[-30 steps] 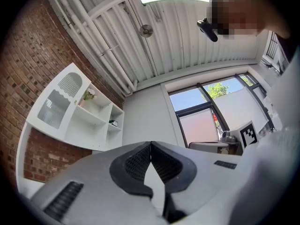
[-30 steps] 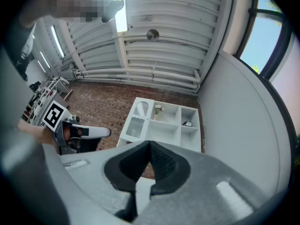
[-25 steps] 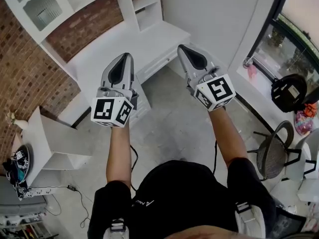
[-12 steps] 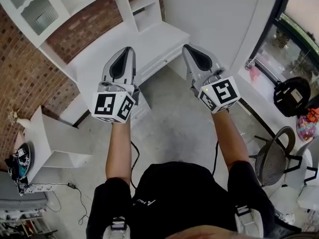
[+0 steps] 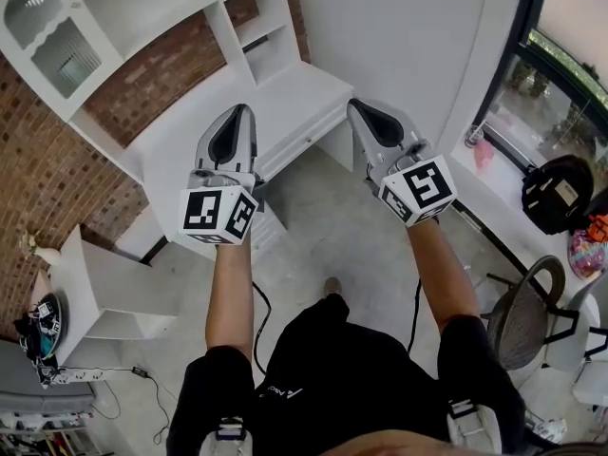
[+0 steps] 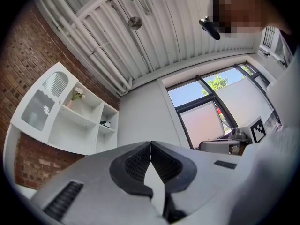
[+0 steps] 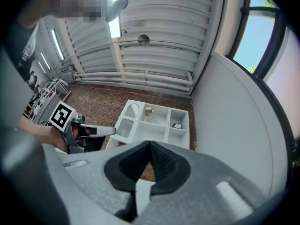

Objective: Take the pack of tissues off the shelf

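Note:
A white shelf unit hangs on the brick wall above a white desk. A small dark-and-white item, perhaps the pack of tissues, lies in the unit's narrow right compartment, and it shows again as the small pack in the right gripper view. It is too small to tell for sure. My left gripper and right gripper are held side by side over the desk's front edge, well short of the shelf. The left gripper and right gripper are both shut with nothing between their pads.
A glass-fronted cabinet door closes the shelf's left part, with a small flower in the middle compartment. A low white side table stands at the left. A chair and a black bag are by the window at the right.
The head view has tilted up, so more of the shelf unit shows. Both grippers stay shut and side by side. A foot now shows on the floor ahead of the person.

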`<act>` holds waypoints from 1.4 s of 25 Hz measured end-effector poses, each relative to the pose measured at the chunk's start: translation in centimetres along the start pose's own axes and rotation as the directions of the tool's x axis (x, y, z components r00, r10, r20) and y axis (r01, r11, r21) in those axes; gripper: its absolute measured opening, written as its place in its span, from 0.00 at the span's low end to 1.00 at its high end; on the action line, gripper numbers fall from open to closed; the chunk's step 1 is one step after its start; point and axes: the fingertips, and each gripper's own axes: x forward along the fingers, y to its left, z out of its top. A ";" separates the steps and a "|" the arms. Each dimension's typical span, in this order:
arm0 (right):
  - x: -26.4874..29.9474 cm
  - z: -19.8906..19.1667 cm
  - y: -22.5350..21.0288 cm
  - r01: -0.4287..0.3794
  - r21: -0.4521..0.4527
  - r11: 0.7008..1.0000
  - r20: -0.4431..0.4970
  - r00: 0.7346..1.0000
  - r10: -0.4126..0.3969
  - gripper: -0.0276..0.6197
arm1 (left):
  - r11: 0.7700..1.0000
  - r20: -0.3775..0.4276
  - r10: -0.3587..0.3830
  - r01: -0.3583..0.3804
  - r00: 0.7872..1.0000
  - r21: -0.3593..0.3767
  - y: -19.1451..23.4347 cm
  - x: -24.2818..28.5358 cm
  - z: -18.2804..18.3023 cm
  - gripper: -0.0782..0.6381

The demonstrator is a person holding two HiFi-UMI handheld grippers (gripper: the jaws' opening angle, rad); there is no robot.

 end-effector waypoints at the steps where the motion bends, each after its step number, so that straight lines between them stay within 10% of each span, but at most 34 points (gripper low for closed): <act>1: 0.5 -0.3 -0.6 0.001 -0.002 1.000 -0.001 1.000 -0.001 0.05 | 1.000 0.002 0.001 -0.001 1.000 -0.002 0.4 0.7 -0.4 0.11; 20: 21.7 -8.6 -16.6 -0.039 -0.088 0.995 0.000 0.999 0.039 0.05 | 0.999 0.103 0.044 -0.045 0.994 0.008 16.2 23.4 -7.3 0.11; 35: 31.6 -13.6 -28.6 -0.195 -0.077 0.978 0.089 0.975 0.202 0.05 | 0.981 0.114 0.161 -0.172 0.980 0.094 19.8 37.6 -10.7 0.11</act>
